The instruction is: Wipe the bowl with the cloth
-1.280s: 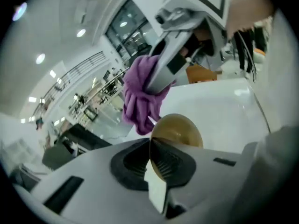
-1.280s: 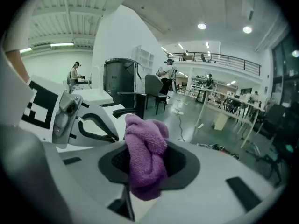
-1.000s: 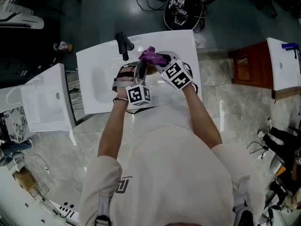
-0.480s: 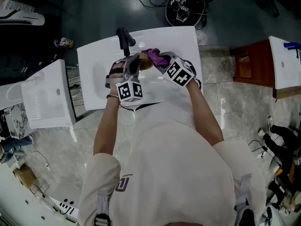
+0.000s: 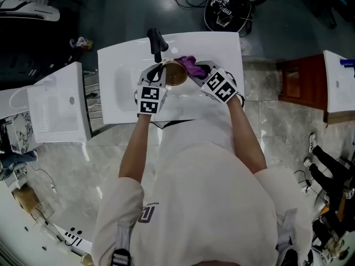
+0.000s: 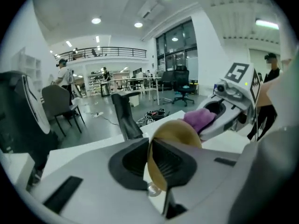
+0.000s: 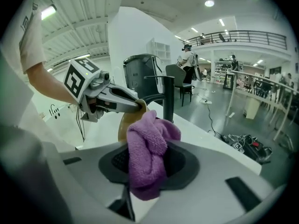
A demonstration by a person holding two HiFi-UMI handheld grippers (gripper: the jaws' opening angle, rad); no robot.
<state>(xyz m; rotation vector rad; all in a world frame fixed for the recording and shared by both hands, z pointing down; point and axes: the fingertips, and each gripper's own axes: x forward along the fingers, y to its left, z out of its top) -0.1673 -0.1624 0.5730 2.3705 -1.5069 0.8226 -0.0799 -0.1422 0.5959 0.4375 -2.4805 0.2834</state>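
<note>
A tan bowl [image 5: 176, 74] is held on edge above the white sink basin [image 5: 117, 90], near the black faucet [image 5: 157, 42]. My left gripper [image 5: 161, 72] has the bowl's rim [image 6: 180, 130] between its pads, and its jaws are opening. My right gripper [image 5: 197, 73] is shut on a bunched purple cloth [image 5: 188, 65], which touches the bowl's right side. In the right gripper view the cloth [image 7: 147, 153] fills the jaws, with the bowl [image 7: 124, 123] and the left gripper [image 7: 134, 106] just behind. The left gripper view shows the cloth [image 6: 200, 119] past the bowl.
A second white sink unit [image 5: 55, 112] stands to the left and a brown cabinet [image 5: 299, 85] to the right. Cables and black equipment [image 5: 230, 7] lie on the floor beyond the sink. The faucet [image 7: 166, 97] rises close behind the bowl.
Both grippers have shifted toward the faucet with the bowl and the cloth. The left gripper has turned more upright, and the bowl's tan face shows more fully.
</note>
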